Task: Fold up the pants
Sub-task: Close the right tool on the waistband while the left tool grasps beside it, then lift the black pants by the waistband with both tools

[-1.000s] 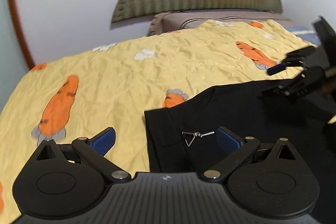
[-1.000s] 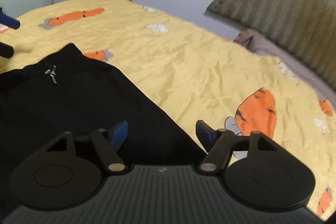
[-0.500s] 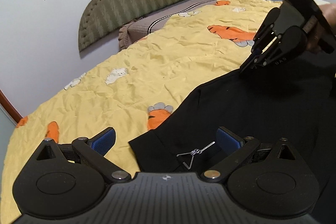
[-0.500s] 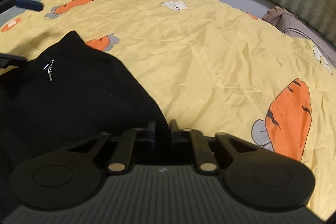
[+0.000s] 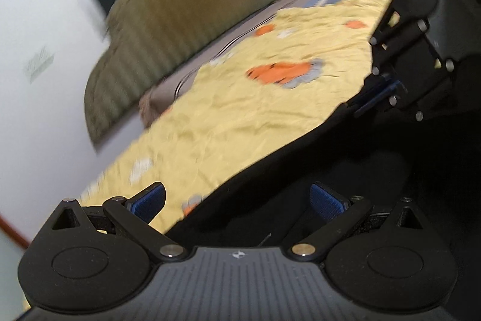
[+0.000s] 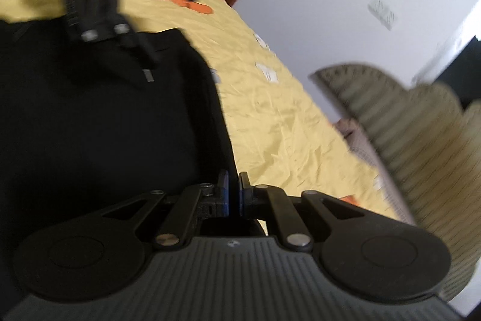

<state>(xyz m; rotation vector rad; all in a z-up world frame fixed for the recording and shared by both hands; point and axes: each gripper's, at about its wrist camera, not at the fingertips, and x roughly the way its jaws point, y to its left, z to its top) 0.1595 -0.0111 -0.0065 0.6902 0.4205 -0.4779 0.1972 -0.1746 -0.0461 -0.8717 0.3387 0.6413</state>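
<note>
Item: black pants [image 6: 99, 122], lying on a bed over a yellow carrot-print sheet [image 6: 279, 110]; in the right wrist view they fill the frame from 7 to 11 o'clock, their edge running down to the near centre. Right tool [image 6: 233, 191]: pads drawn together on the pants' edge, a thin fold of black cloth between them, so gripping. Left tool [image 5: 237, 199]: jaws standing wide, blue pads [image 5: 148, 197] apart, nothing clamped; it hovers over the pants' border near the waist, toward 6 o'clock in its own view. Step in hand, by judgement: securing two points of one edge before carrying it over. To do well, the left tool should close squarely on the hem with both layers caught, level with the right tool's hold, then both should lift together so the cloth stays taut and the crease runs straight. Obscured: both views motion-blurred; the legs' far ends cut off; black folds indistinct; whether both layers are pinched cannot be told; olive headboard [image 5: 168, 29] smeared.
</note>
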